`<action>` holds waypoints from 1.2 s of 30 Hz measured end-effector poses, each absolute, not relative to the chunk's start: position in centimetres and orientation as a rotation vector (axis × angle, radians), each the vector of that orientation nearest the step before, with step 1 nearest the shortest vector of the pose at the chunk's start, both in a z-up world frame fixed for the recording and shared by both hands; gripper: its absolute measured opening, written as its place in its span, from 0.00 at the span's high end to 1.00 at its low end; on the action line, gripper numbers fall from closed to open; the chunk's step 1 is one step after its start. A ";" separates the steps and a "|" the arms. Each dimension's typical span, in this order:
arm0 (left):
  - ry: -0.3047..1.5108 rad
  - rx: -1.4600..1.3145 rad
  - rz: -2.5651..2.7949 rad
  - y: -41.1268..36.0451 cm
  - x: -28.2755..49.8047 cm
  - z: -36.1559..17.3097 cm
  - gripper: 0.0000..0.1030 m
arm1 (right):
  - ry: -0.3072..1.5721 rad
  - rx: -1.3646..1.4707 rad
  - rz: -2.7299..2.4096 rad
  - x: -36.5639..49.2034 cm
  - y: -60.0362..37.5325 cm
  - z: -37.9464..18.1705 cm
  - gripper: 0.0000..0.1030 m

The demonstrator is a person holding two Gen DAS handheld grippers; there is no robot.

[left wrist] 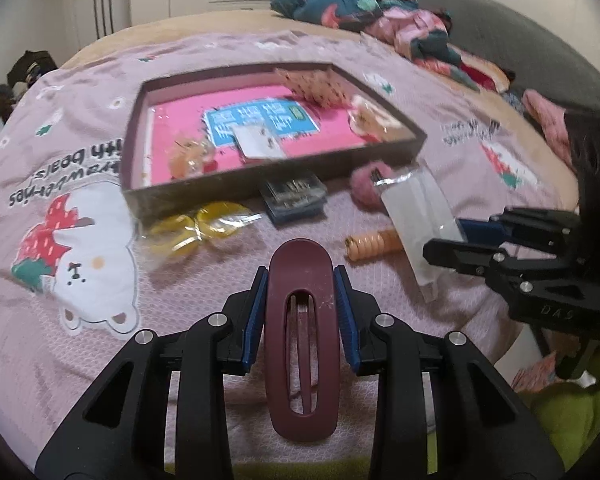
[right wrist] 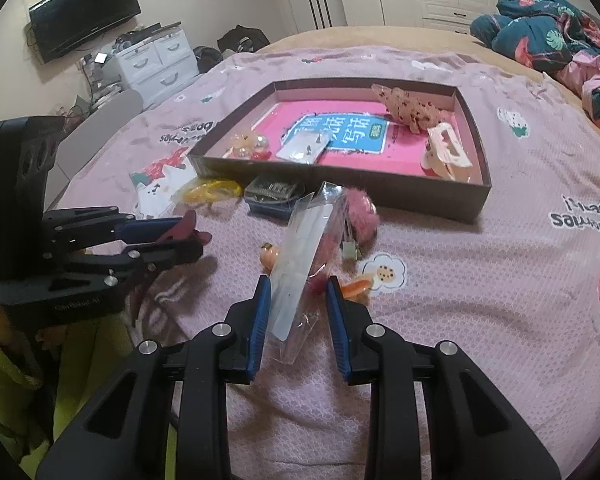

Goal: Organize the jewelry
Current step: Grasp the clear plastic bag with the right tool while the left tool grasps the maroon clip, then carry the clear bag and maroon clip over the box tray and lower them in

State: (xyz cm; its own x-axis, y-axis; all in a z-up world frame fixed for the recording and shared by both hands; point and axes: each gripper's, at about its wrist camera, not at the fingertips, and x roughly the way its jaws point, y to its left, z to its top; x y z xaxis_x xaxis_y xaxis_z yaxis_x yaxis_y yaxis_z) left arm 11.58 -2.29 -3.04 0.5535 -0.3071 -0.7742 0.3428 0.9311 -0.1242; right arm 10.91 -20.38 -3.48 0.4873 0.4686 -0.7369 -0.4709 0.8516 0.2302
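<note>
Left gripper [left wrist: 300,312] clenched on maroon oval plastic hair clip [left wrist: 300,344] | right gripper [right wrist: 296,320] around clear plastic packet [right wrist: 300,256], grip unclear | brown shallow cardboard tray [right wrist: 476,196] partly filled, several pieces left outside

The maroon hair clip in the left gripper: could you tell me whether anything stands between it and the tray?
The maroon hair clip is clamped in the left gripper. Ahead, yellow bangles and a small clear box lie against the near wall of the tray. That wall must be cleared; lifting over should do it.
</note>
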 end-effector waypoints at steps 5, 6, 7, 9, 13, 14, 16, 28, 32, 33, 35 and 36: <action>0.867 0.006 -0.354 -1.3 11.6 -1.5 0.77 | 0.871 -0.009 0.585 11.2 -20.1 -2.6 0.74; 0.861 0.001 -0.347 -1.2 11.7 -1.3 0.77 | 0.868 -0.010 0.587 11.3 -20.1 -2.5 0.75; 0.856 -0.015 -0.341 -0.9 11.8 -1.0 0.77 | 0.865 -0.010 0.588 11.3 -20.0 -2.3 0.75; 0.849 -0.029 -0.325 -0.4 11.9 -0.7 0.77 | 0.857 -0.007 0.591 11.6 -19.9 -2.0 0.75; 0.830 -0.064 -0.296 0.6 12.3 0.0 0.77 | 0.843 -0.004 0.596 12.1 -19.9 -1.5 0.75; 0.827 -0.069 -0.292 0.8 12.4 0.2 0.77 | 0.839 -0.003 0.595 12.3 -19.9 -1.4 0.75; 0.816 -0.078 -0.276 1.1 12.7 0.6 0.77 | 0.836 0.000 0.594 12.5 -19.9 -1.3 0.75; 0.787 -0.100 -0.239 1.5 15.0 2.0 0.76 | 0.796 0.029 0.557 15.0 -21.1 -0.3 0.76; 0.774 -0.098 -0.234 1.0 16.0 2.7 0.76 | 0.781 0.043 0.529 16.1 -21.8 0.1 0.76; 0.770 -0.096 -0.232 0.9 16.2 2.8 0.76 | 0.780 0.049 0.524 16.3 -22.1 0.2 0.76; 0.763 -0.098 -0.232 0.5 16.8 3.1 0.76 | 0.770 0.056 0.510 16.9 -22.5 0.4 0.76; 0.762 -0.101 -0.235 0.4 17.1 3.3 0.76 | 0.767 0.058 0.505 17.1 -22.7 0.5 0.76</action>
